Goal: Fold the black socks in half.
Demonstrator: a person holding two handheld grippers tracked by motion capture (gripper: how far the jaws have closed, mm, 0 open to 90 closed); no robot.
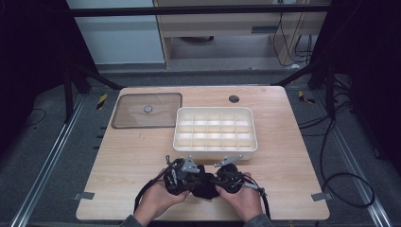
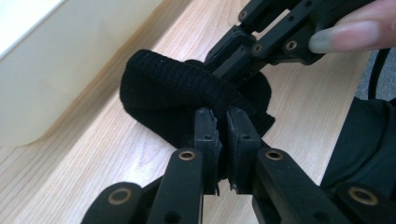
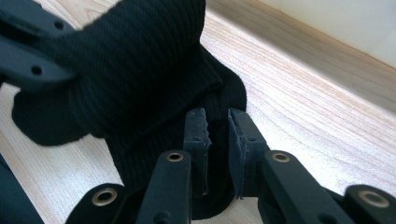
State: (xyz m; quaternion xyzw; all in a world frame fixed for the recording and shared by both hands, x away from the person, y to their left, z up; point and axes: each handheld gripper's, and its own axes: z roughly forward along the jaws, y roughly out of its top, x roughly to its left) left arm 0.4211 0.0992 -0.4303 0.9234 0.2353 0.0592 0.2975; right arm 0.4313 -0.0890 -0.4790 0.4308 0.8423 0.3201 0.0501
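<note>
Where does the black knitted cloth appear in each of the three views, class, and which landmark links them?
High view: black knitted cloth at bottom centre, between the two grippers.
Left gripper view: centre, on the wood beyond the jaws.
Right gripper view: upper left to centre, partly raised.
Shared landmark: the white compartment tray beside it.

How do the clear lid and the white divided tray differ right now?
The clear lid lies flat at the table's far left; the white divided tray sits right of it, nearer the middle. The lid is see-through, with a small round knob; the tray is opaque white. The lid is thin; the tray is deep and split into compartments, which look empty. Both are rounded rectangles, away from the grippers.
</note>
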